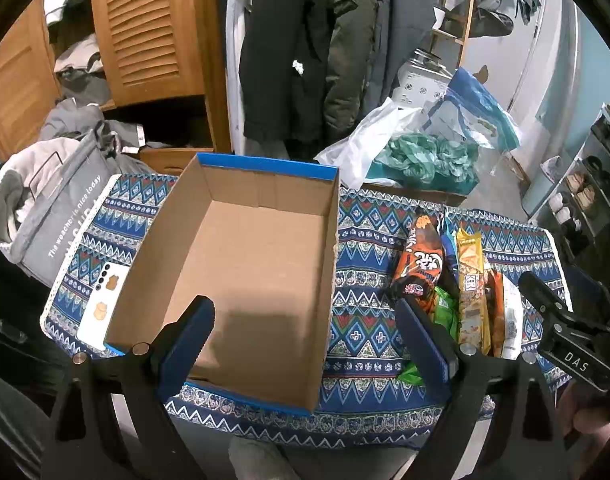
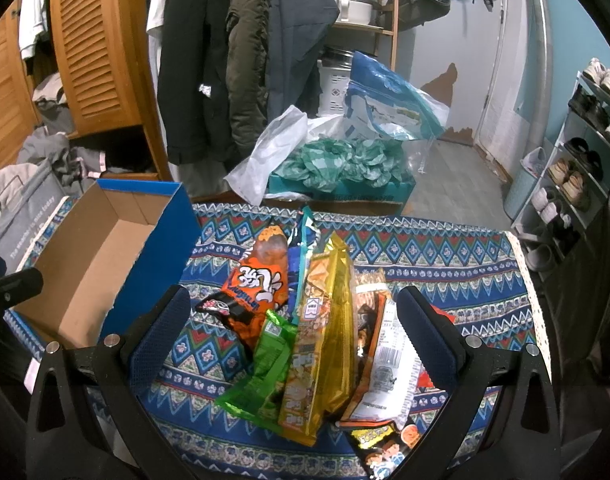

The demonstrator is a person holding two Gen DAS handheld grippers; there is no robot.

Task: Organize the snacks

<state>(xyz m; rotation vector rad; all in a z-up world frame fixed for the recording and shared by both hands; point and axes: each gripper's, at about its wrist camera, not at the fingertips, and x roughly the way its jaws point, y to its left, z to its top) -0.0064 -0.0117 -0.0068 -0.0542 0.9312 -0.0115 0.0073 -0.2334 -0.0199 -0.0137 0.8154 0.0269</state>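
Note:
An empty cardboard box (image 1: pixel 241 280) with blue outer sides stands on the patterned tablecloth (image 1: pixel 365 320); the same box (image 2: pixel 101 248) shows at left in the right wrist view. My left gripper (image 1: pixel 305 312) is open over the box's near right part. Right of the box lies a pile of snack packs: an orange bag (image 2: pixel 261 280), a green packet (image 2: pixel 265 364), a long yellow pack (image 2: pixel 325 320) and a white-labelled pack (image 2: pixel 389 360). My right gripper (image 2: pixel 293 312) hangs open above this pile, holding nothing. The orange bag (image 1: pixel 423 256) and yellow pack (image 1: pixel 471 280) also show in the left wrist view.
A white phone (image 1: pixel 105 300) lies on the cloth left of the box. A grey fabric bag (image 1: pixel 53 216) stands off the table's left edge. Beyond the table are hanging coats (image 1: pixel 305 48), a teal box with plastic bags (image 2: pixel 345 168) and a shoe rack (image 2: pixel 577 160) at right.

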